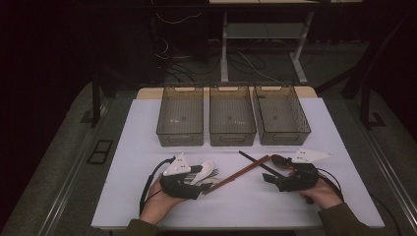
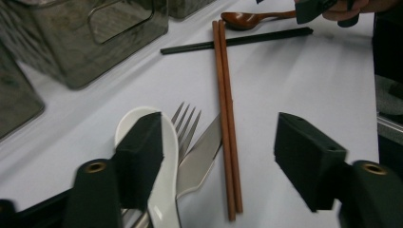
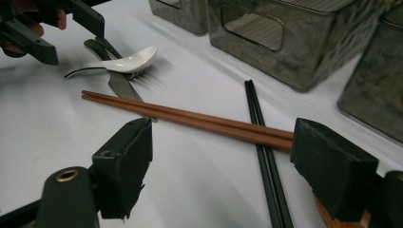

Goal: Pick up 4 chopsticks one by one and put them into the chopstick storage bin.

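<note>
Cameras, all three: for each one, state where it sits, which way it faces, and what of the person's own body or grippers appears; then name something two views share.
High view: above the person's side, facing forward and down on the table and three bins; both hands and grippers enter from below.
Left gripper view: rides the left gripper, looking between its open jaws at the white spoon, fork and knife.
Right gripper view: rides the right gripper, jaws open, facing the left hand.
Shared: brown chopsticks crossing black chopsticks.
</note>
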`<state>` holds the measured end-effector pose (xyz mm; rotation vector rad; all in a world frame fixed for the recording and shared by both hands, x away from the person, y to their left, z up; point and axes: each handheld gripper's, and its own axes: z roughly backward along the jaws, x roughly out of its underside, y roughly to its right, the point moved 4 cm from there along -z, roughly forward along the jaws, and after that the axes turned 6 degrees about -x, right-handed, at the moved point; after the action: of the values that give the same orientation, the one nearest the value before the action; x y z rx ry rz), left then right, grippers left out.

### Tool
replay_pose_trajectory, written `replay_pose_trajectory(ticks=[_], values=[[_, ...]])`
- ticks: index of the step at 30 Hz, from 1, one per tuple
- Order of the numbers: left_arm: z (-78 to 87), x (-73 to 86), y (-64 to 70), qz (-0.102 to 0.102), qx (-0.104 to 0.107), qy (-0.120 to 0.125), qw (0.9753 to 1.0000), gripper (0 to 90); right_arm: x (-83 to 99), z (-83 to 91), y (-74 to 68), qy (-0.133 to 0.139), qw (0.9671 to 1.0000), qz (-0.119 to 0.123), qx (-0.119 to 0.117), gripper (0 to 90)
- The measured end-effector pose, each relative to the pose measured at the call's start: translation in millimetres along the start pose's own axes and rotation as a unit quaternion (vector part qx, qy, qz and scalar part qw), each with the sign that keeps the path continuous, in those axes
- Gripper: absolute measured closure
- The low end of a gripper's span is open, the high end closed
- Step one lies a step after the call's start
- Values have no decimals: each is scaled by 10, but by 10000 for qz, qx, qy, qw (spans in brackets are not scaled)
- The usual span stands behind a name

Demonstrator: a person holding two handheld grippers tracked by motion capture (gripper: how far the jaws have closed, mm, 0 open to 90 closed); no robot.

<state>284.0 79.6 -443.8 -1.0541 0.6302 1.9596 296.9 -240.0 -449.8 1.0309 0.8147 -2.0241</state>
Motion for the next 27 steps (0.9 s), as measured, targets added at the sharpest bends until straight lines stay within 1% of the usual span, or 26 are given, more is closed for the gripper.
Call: replay_pose_trajectory(ticks=[4,6,9,10,11,12,15,16,18,21,25,26,27], values=[[-118,-86,46,-63,54,-11,10000,429,25,44,34,35,10000,-59,61,216],[-192,-132,68,-72,84,-31,9999,461,12,48,46,102,9999,-105,85,215],[-314,-181,104,-109,104,-132,9998,504,5,47,48,126,9998,-90,79,215],[-357,-195,117,-112,97,-158,9998,518,7,47,50,115,9999,-94,80,215],[-411,-211,138,-49,84,-126,9999,533,7,46,53,116,9999,-89,91,215],[-450,-221,139,-103,81,-187,9997,540,5,48,56,126,9998,-85,93,216],[-579,-245,151,-143,53,-307,9994,552,-2,58,63,154,9997,-127,102,215],[-621,-251,155,-149,30,-355,9993,559,-2,58,64,154,9997,-134,99,215],[-700,-265,172,-122,65,-399,9991,567,0,57,64,149,9997,-131,108,215],[-815,-278,202,-169,89,-502,9986,578,-2,53,61,156,9998,-109,89,216],[-938,-283,220,-205,62,-639,9977,598,-2,57,66,157,9997,-131,105,215],[-960,-282,220,-194,41,-693,9974,604,-2,58,67,159,9997,-129,97,215],[-985,-281,228,-155,17,-683,9975,610,-2,59,67,163,9997,-128,91,215]])
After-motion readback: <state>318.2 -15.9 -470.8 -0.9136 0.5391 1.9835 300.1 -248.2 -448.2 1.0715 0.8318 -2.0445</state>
